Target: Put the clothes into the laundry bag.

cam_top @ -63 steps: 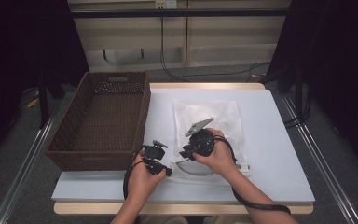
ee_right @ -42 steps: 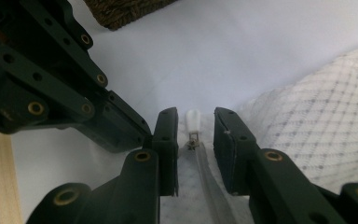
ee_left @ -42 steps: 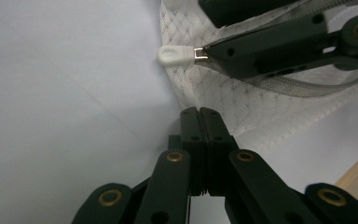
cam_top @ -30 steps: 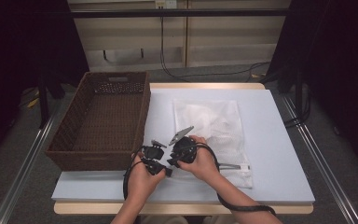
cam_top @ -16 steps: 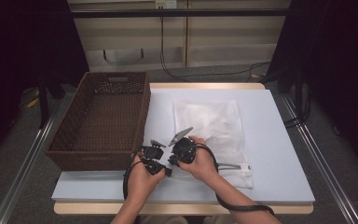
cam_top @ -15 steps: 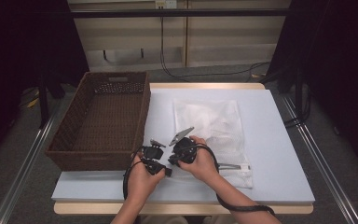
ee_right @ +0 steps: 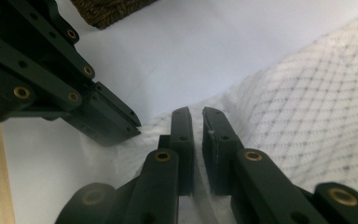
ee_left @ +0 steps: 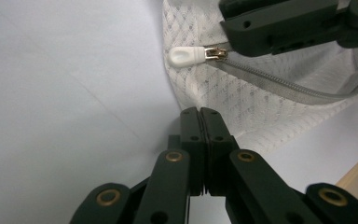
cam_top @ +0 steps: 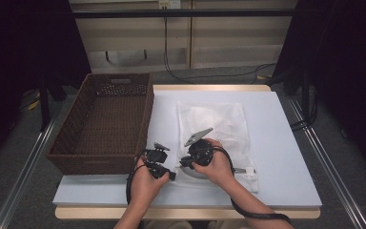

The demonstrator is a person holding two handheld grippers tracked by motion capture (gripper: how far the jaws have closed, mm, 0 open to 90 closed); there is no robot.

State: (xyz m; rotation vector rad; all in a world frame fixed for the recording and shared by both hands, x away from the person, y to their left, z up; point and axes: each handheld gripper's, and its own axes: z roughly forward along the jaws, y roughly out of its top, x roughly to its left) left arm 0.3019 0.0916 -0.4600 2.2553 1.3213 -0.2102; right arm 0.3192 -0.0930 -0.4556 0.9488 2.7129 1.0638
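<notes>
A white mesh bag (cam_top: 219,124) lies flat on the pale blue table (cam_top: 286,157). At its near left corner my left gripper (cam_top: 171,175) is shut, its tips (ee_left: 199,112) pinching the bag's corner fabric (ee_left: 261,107). Close beside it, my right gripper (cam_top: 183,165) has just been closing and is now shut on the bag's zipper (ee_left: 270,84). A narrow gap with the zip edge in it shows between its jaws (ee_right: 196,114). The white zipper pull (ee_left: 182,56) sticks out from under the right gripper's fingers (ee_left: 270,32). The left gripper's fingers (ee_right: 107,121) reach the mesh (ee_right: 317,102).
A brown wicker basket (cam_top: 145,114) stands on the table's left side, close to the left hand. The table's wooden front edge (cam_top: 181,213) runs under the forearms. Bare table lies right of the bag.
The right gripper came left from the bag's middle to its near left corner beside the left gripper, then edged slightly right. The left hand stayed put.
</notes>
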